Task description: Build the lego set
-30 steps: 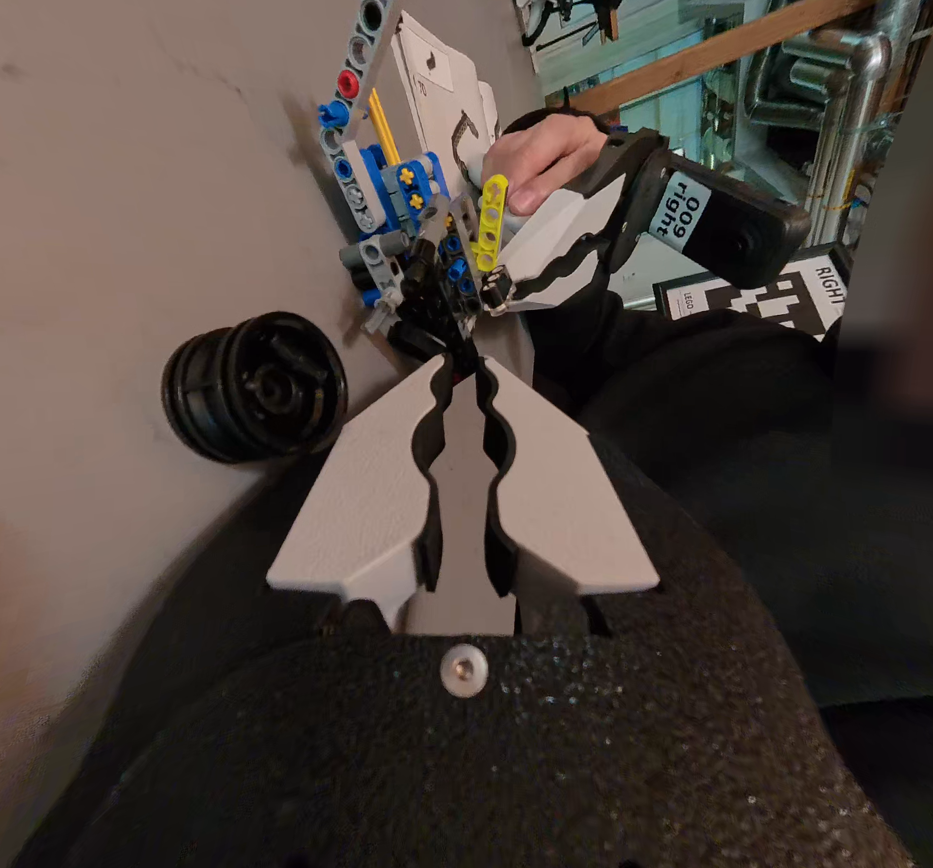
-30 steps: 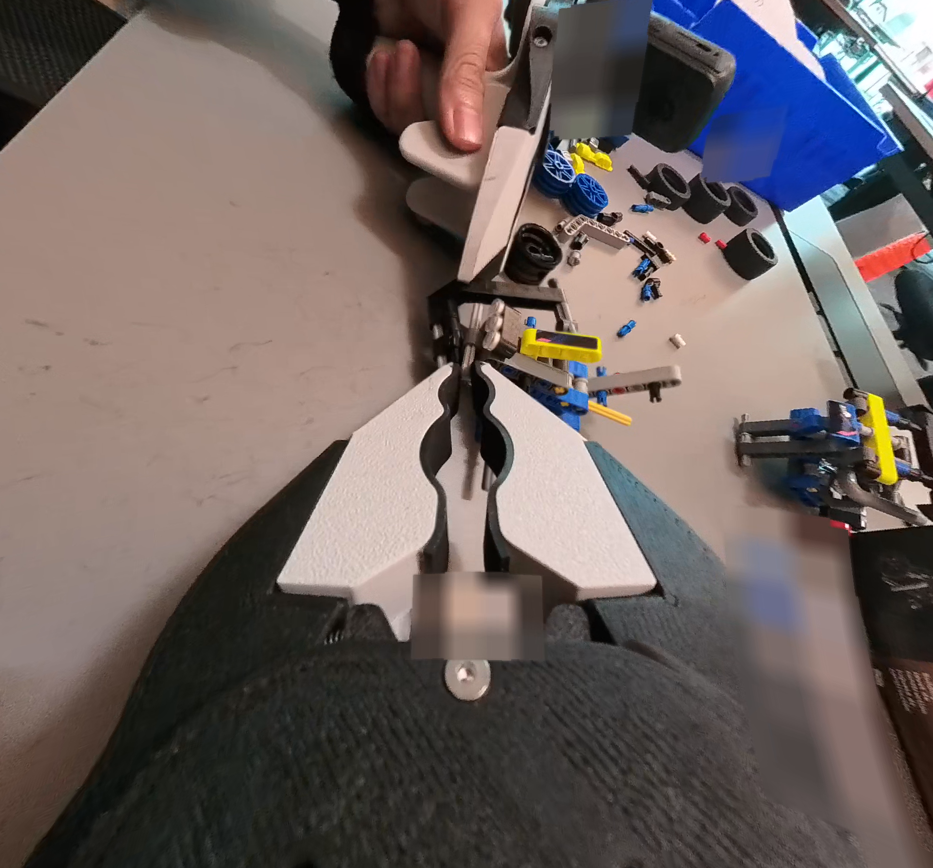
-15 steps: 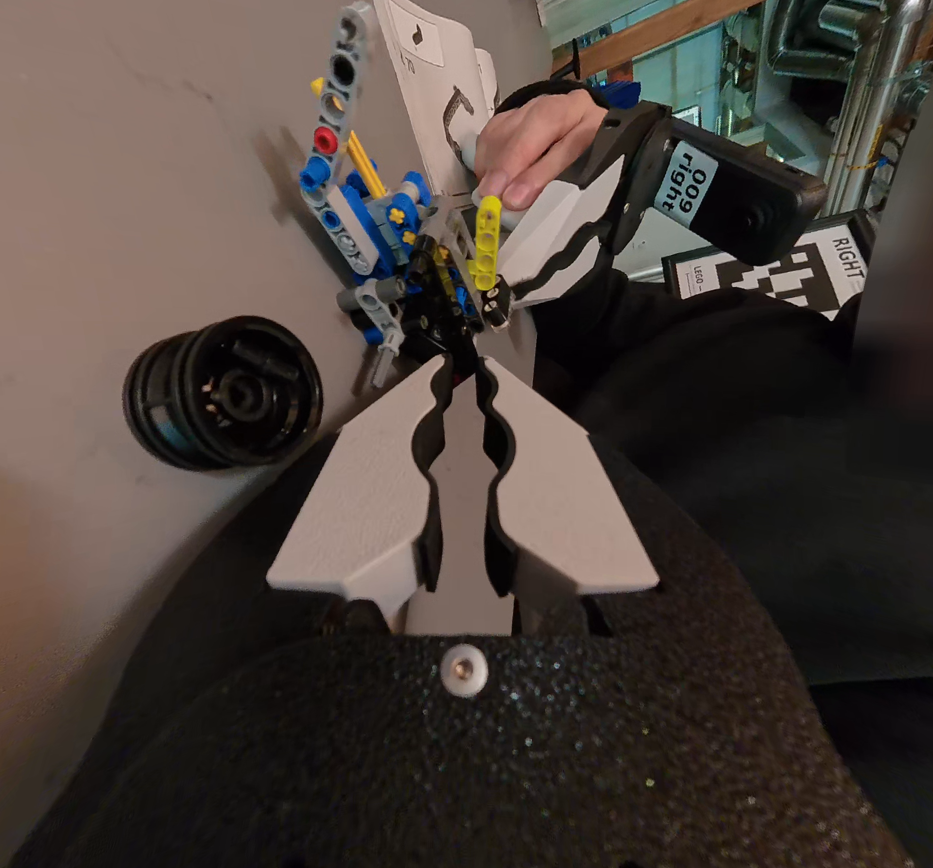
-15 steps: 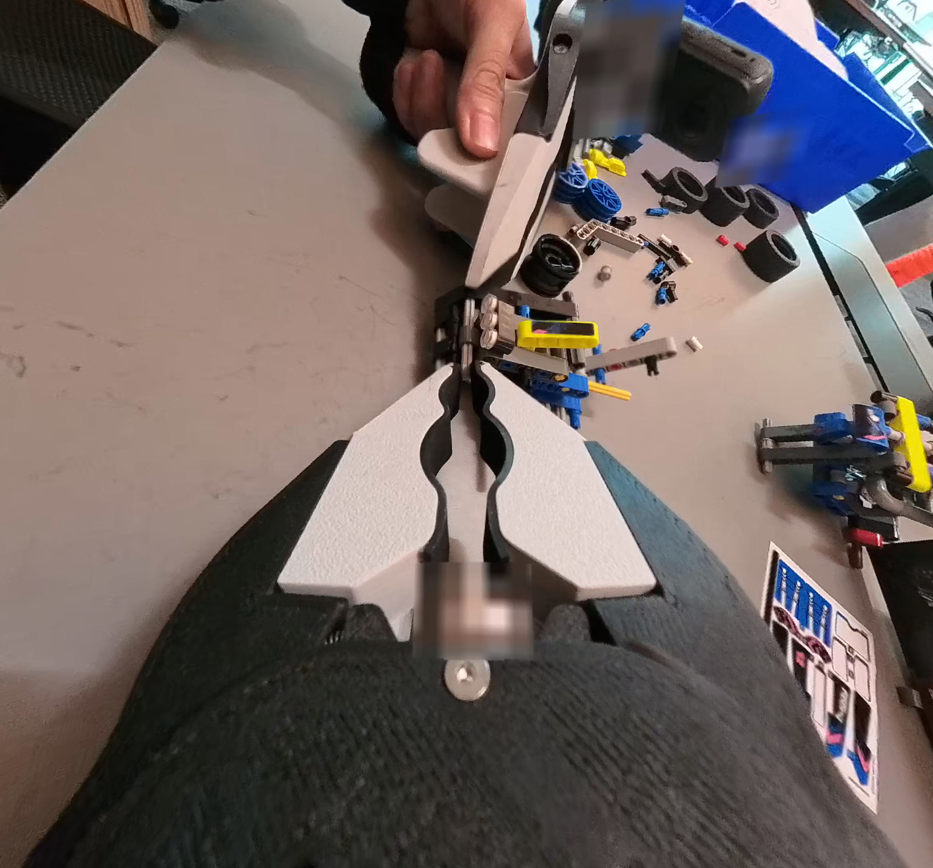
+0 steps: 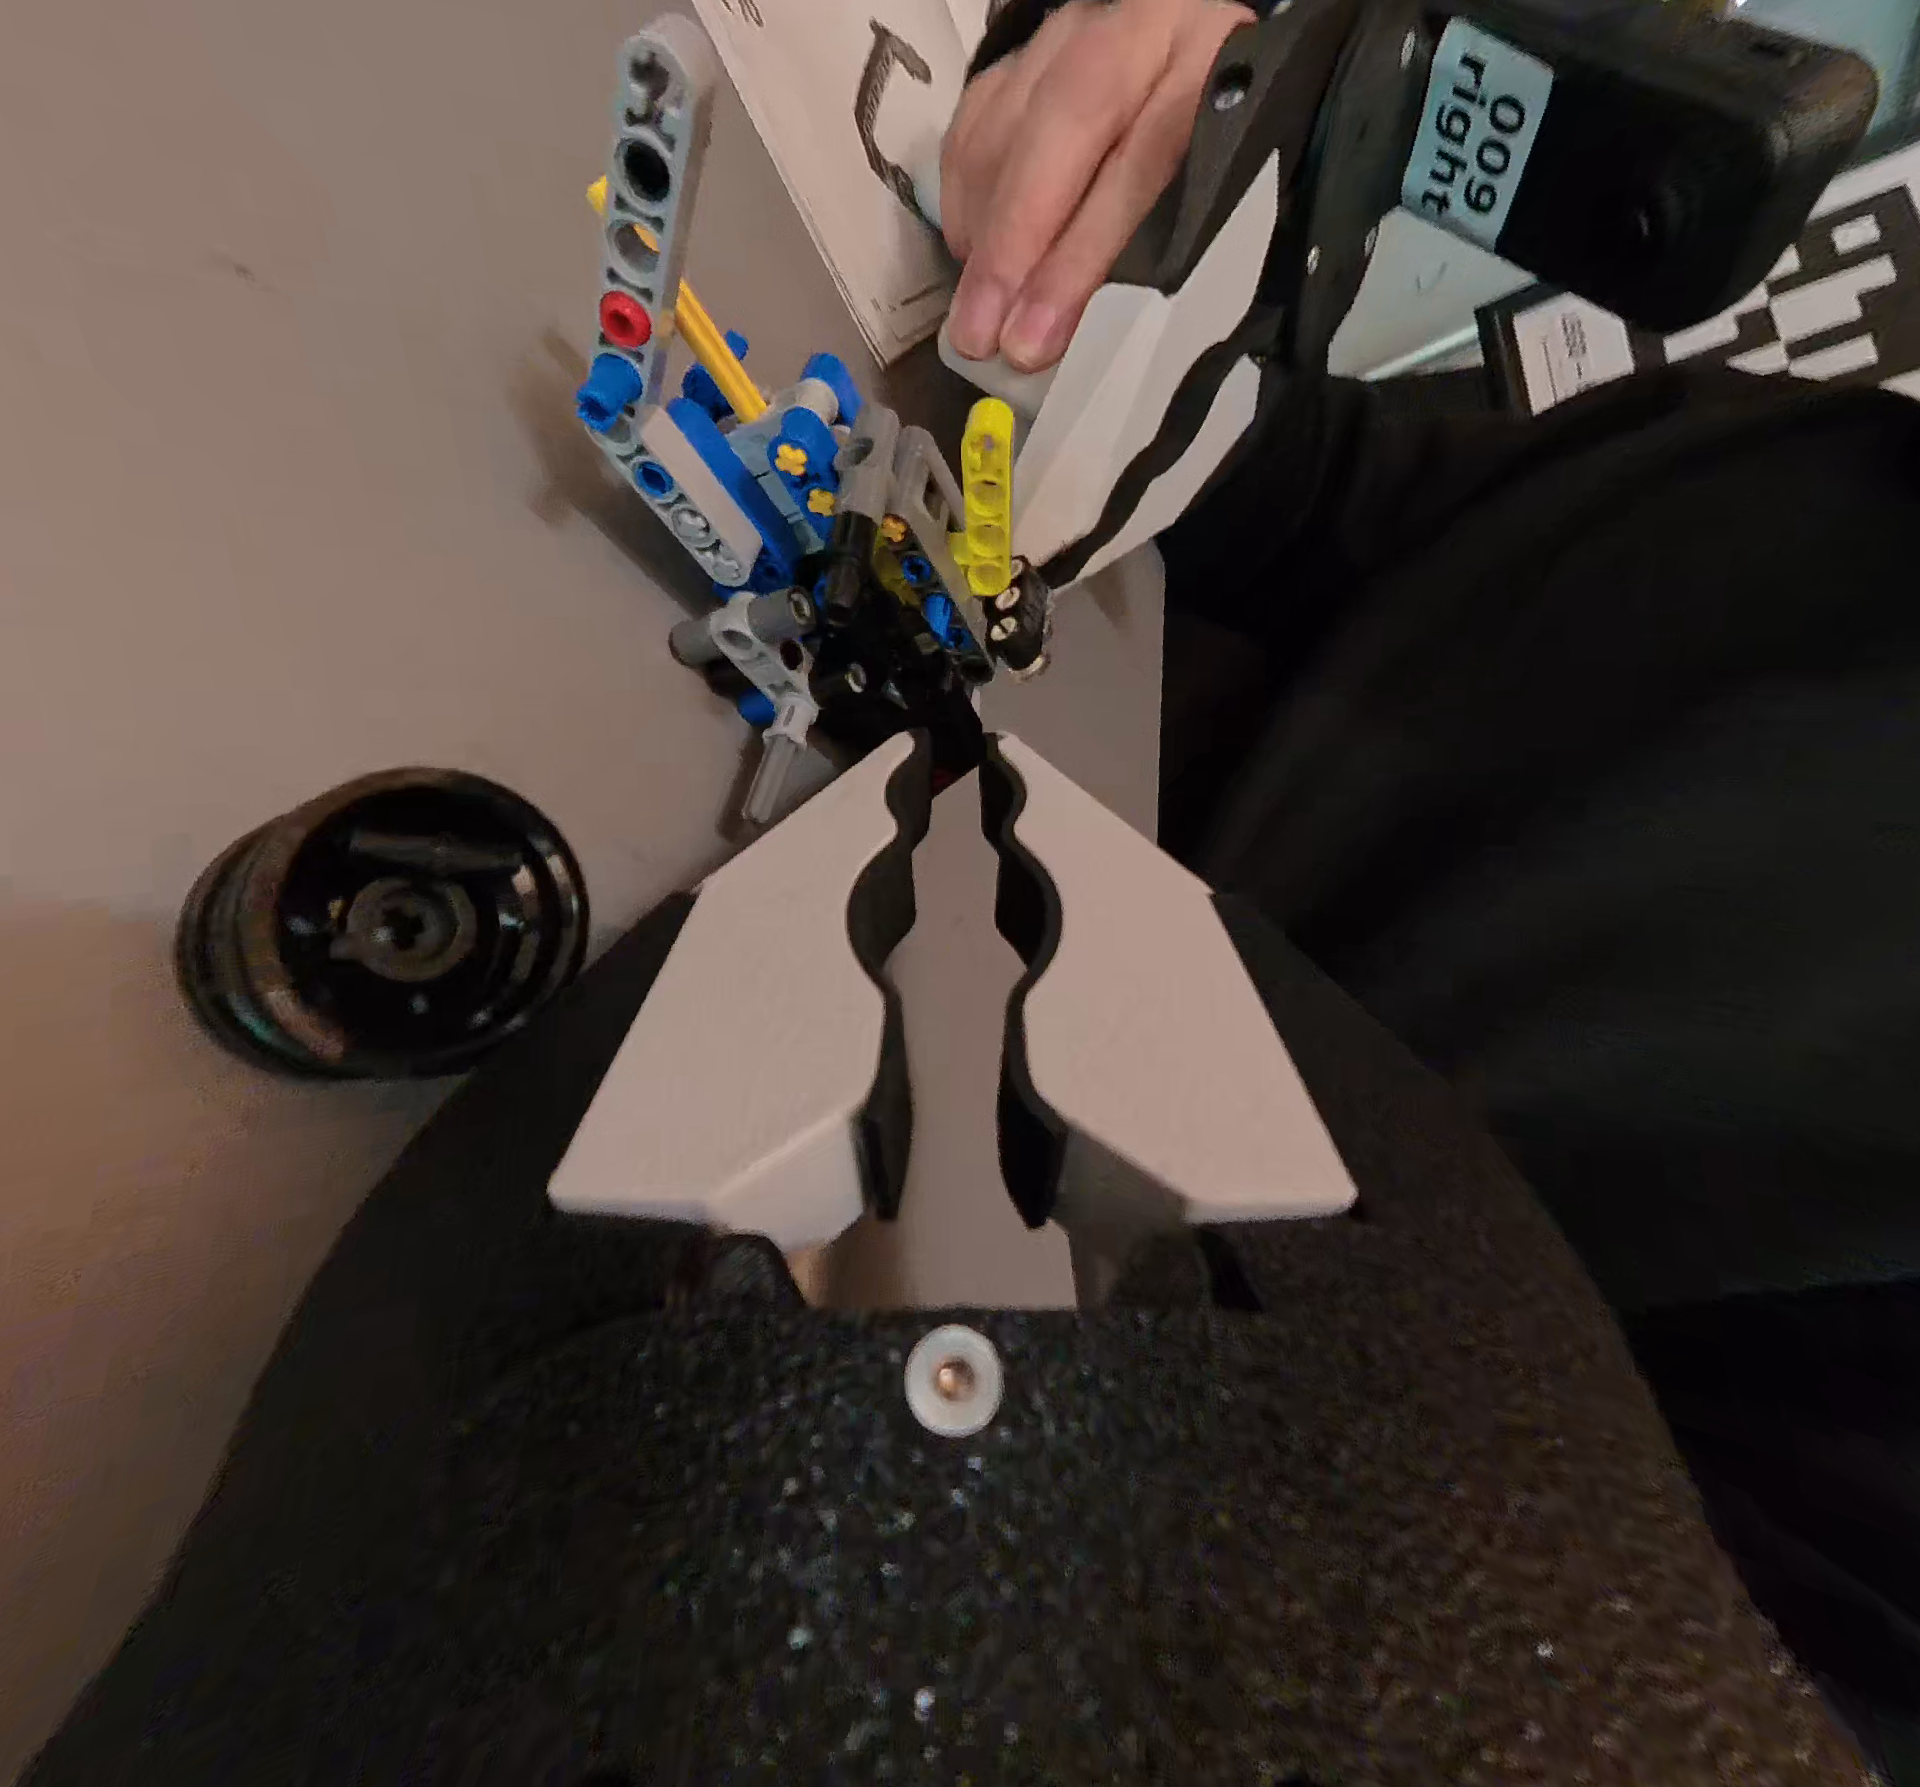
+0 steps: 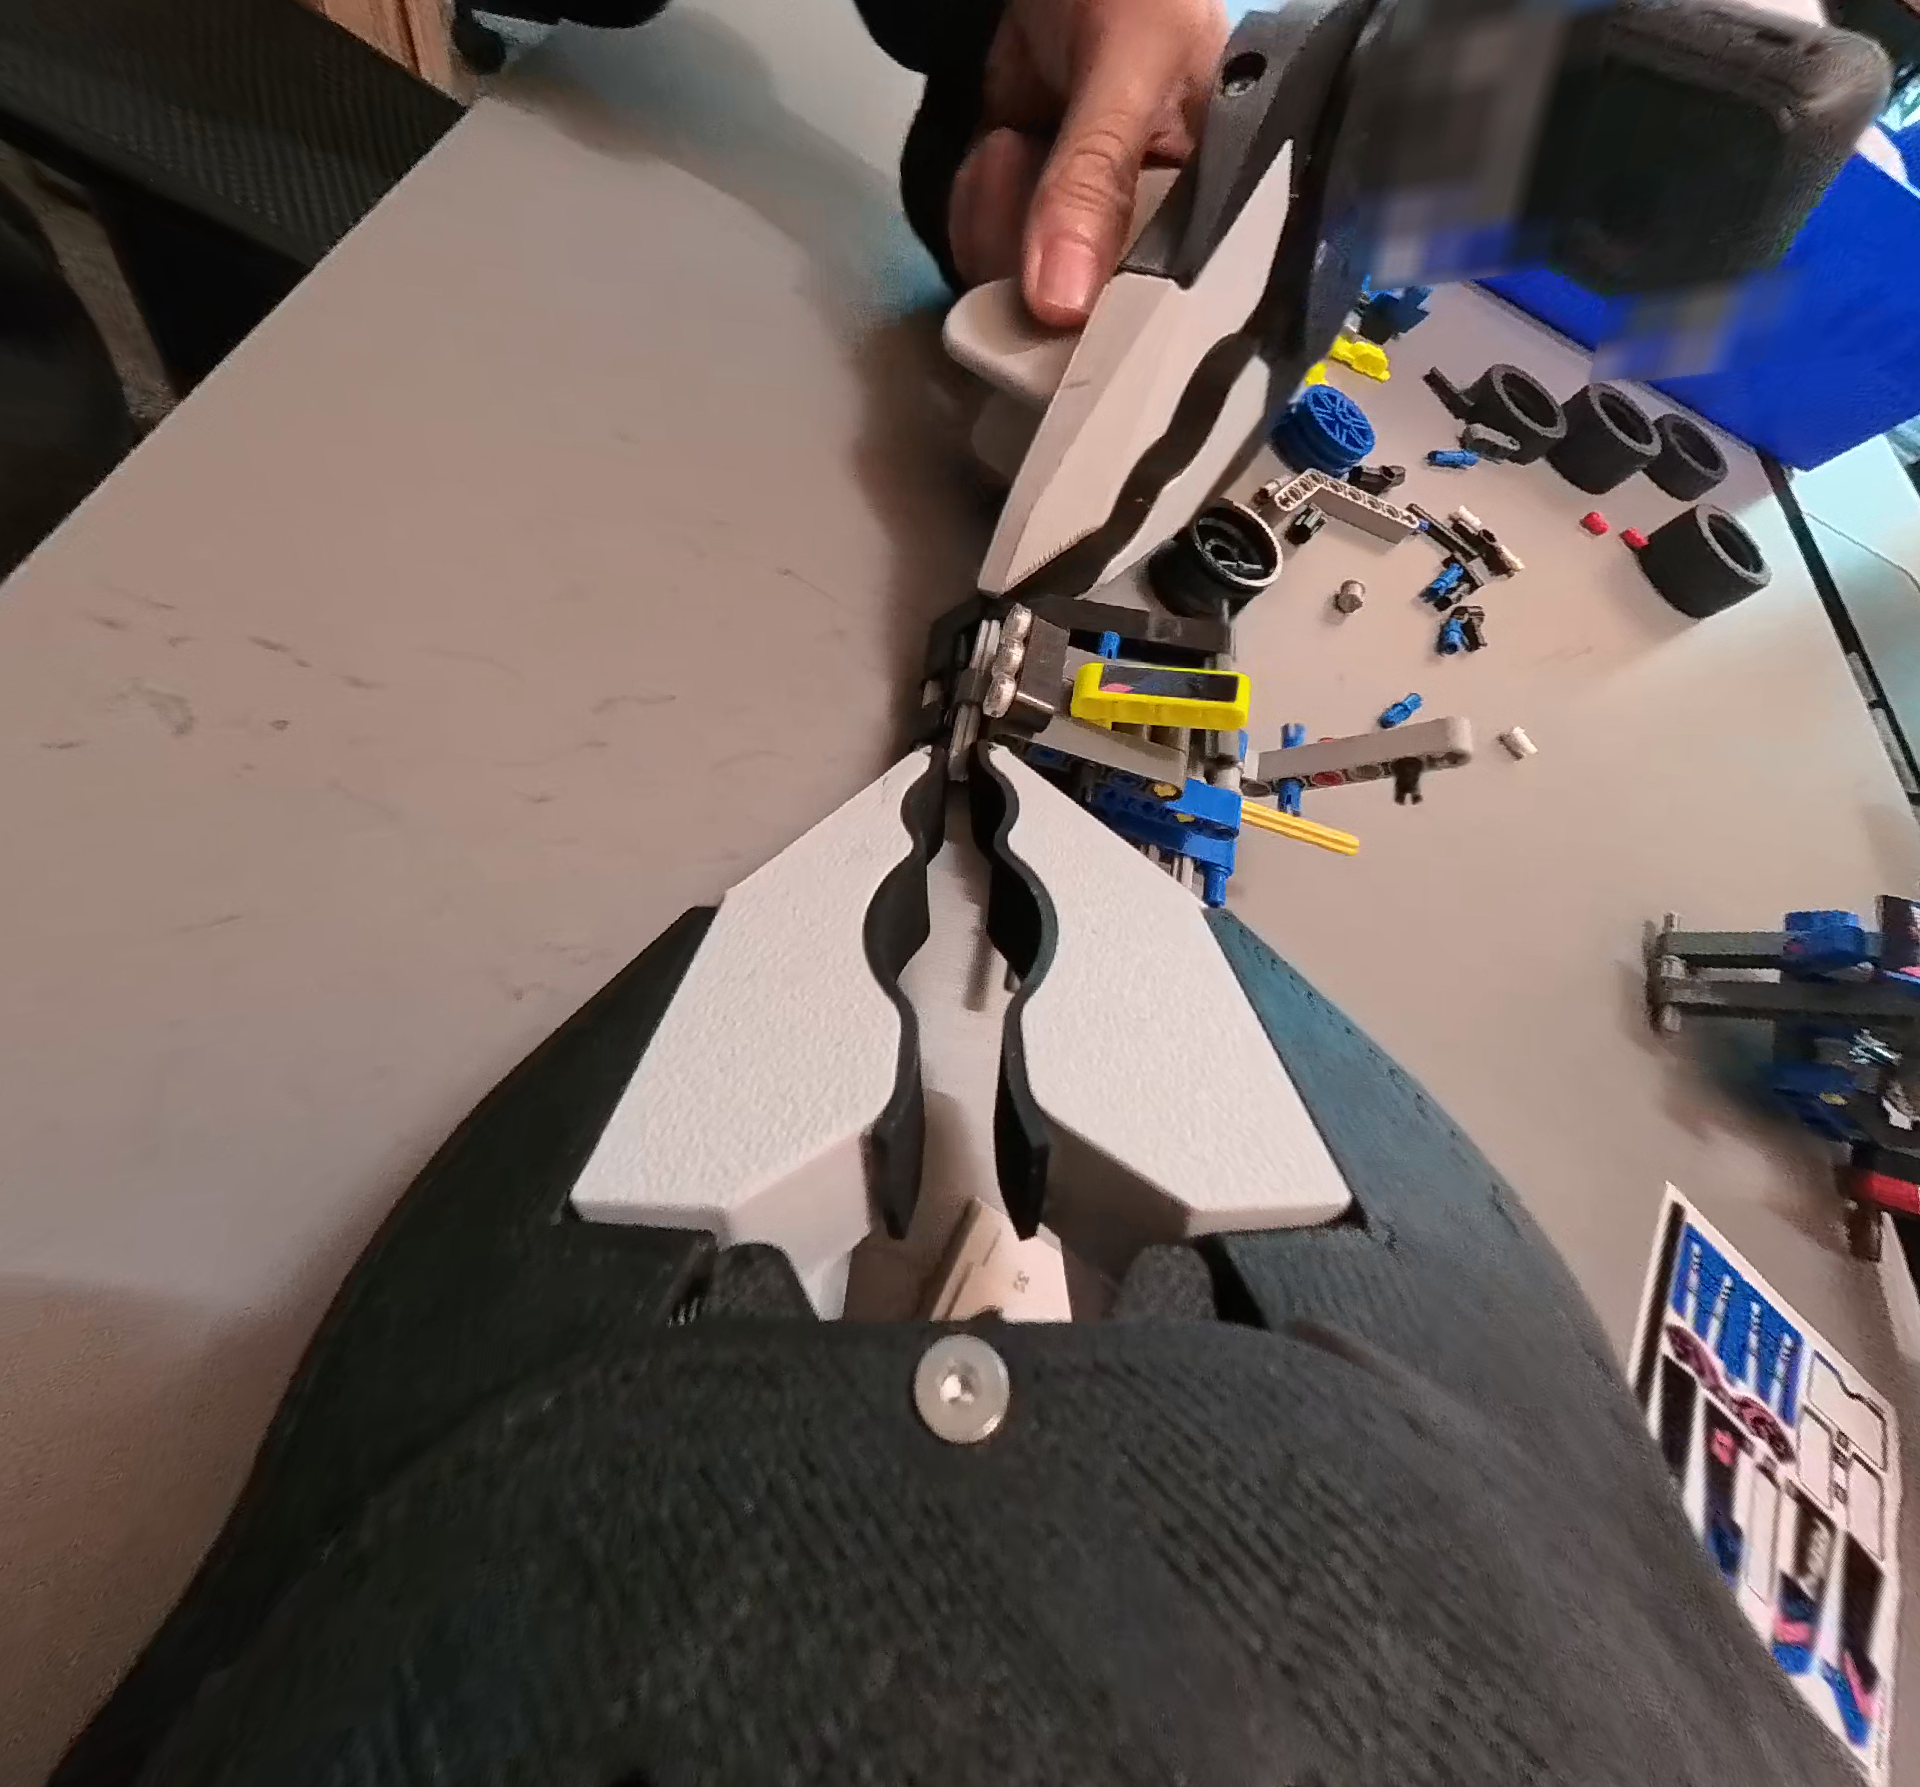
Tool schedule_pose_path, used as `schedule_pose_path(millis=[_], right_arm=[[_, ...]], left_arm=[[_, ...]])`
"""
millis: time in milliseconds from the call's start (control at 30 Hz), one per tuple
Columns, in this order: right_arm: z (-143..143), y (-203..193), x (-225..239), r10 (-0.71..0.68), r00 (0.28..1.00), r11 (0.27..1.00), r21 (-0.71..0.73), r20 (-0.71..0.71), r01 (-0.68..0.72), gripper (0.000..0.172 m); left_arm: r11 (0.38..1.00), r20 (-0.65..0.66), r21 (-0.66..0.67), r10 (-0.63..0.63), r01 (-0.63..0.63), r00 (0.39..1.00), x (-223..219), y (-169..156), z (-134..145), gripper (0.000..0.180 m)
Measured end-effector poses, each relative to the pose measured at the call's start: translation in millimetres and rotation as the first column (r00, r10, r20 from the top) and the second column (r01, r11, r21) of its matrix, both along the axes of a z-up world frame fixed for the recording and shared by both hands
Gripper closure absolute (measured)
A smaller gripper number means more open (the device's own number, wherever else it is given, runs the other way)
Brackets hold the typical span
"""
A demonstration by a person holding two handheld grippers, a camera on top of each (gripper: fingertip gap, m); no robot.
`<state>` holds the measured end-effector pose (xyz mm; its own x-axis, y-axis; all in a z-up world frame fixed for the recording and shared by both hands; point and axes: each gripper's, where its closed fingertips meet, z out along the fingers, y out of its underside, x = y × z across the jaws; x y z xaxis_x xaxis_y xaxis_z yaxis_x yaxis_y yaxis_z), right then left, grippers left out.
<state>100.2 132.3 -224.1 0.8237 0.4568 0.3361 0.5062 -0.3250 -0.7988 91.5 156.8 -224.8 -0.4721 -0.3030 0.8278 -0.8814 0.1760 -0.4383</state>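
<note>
A small brick model [image 5: 831, 532] of blue, grey, black and yellow parts, with a long grey beam [image 5: 649, 179] sticking out, is held between both grippers just above the grey table [image 5: 260, 387]. My left gripper [image 5: 951, 745] is shut on the model's black end. My right gripper [image 6: 961, 755] is shut on a thin grey and black part at the model's [image 6: 1132, 729] other end. In the left wrist view the right gripper [image 5: 1044, 584] pinches a small black studded piece beside a yellow beam [image 5: 987, 490]. The left gripper [image 6: 1013, 584] shows above the model in the right wrist view.
A black wheel hub [image 5: 379, 922] lies left of the model. A white instruction sheet [image 5: 831, 75] lies behind it. Black tyres [image 6: 1621, 438], blue wheels [image 6: 1330, 423], loose small parts, a second blue model [image 6: 1808, 1010], a sticker sheet [image 6: 1766, 1425] and blue bins [image 6: 1818, 303] stand to the right. My two grippers' fingertips are within a few centimetres of each other.
Both grippers and the model have shifted and turned a little together over the table. The wheel hub has drifted in the left view. Both grasps hold unchanged.
</note>
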Motion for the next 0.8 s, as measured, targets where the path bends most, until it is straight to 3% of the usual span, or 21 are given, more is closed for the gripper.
schedule_pose_path(millis=[300,433,800], right_arm=[[3.9,-4.5,-6.0,0.049,0.999,0.999,0.015,-0.02,-0.048,0.17],[1.7,-5.3,-7.5,0.057,0.998,0.998,0.011,0.0,-0.057,0.17],[2.3,-3.1,-2.8,0.024,1.0,1.0,0.015,-0.002,-0.024,0.17]], left_arm=[[0.996,-0.139,-0.062,-0.071,0.063,0.988,-4.0,-3.7,4.7,0.175],[0.997,-0.077,-0.032,-0.075,0.073,0.994,-4.4,-4.6,1.8,0.175],[0.998,0.028,-0.027,0.05,-0.049,0.998,3.1,-2.4,2.8,0.173]])
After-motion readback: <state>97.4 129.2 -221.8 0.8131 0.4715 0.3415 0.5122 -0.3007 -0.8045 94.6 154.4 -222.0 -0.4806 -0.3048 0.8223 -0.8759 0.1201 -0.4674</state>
